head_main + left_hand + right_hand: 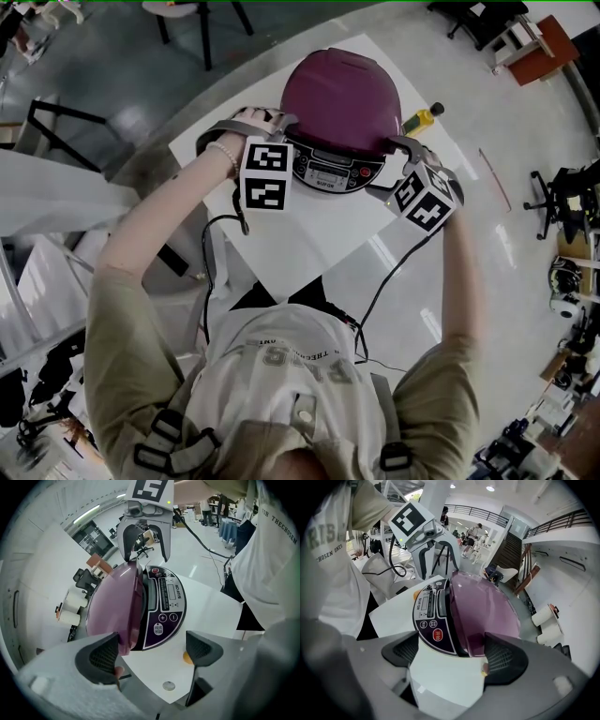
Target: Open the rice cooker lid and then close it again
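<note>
A rice cooker (339, 122) with a purple lid (342, 94) and a dark control panel (326, 173) stands on the white table (309, 244). The lid looks down. My left gripper (272, 131) is at the cooker's left side and my right gripper (398, 164) at its right side. In the left gripper view the jaws (152, 652) stand open, with the lid (112, 609) just ahead and the right gripper (143, 541) beyond. The right gripper view has its jaws (452, 653) open before the cooker (454, 616), facing the left gripper (433, 550). Nothing is gripped.
A yellow-handled tool (422, 119) lies on the table behind the cooker's right side. Black cables (398, 267) run from both grippers back to the person. The table's corner points at the person; chair legs (202, 28) and shiny floor lie beyond.
</note>
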Demonstrator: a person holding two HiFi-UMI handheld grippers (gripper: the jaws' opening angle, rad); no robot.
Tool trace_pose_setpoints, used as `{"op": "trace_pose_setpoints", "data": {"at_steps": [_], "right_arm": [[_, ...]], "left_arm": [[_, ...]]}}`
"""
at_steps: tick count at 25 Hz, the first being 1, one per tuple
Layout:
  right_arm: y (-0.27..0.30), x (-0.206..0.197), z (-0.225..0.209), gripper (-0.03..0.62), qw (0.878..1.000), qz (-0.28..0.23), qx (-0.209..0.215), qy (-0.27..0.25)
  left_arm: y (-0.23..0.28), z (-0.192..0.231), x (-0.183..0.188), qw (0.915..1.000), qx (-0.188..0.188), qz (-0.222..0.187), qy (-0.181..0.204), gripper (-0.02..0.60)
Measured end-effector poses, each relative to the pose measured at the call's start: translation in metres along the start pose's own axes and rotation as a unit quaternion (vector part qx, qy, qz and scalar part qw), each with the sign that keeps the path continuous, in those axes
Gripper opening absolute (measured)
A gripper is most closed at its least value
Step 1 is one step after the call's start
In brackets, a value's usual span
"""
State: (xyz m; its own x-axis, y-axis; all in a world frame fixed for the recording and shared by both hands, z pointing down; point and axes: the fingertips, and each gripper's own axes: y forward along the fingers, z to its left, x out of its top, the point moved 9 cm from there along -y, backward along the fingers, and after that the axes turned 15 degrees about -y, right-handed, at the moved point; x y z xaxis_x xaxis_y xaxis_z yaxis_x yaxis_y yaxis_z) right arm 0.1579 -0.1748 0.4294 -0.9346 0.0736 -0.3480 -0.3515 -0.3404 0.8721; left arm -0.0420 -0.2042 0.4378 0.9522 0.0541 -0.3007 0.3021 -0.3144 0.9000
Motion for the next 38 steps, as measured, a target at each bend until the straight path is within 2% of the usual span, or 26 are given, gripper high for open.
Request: {"op": "trace_pose_setpoints", "data": {"at_steps": [23,38], "right_arm": [[0.02,-0.005,0.012,0.433,0.999,0.014,0.033,-0.007],[0.024,-0.007,0.012,0.431,0.999,0.02,0.041,-0.012]], "left_arm": [[0.02,-0.011,-0.007,0.9993,-0.03,0.02,0.002,0.466],[0.025,-0.012,-0.008,0.9992,-0.029,0.025,0.01,0.468]]}}
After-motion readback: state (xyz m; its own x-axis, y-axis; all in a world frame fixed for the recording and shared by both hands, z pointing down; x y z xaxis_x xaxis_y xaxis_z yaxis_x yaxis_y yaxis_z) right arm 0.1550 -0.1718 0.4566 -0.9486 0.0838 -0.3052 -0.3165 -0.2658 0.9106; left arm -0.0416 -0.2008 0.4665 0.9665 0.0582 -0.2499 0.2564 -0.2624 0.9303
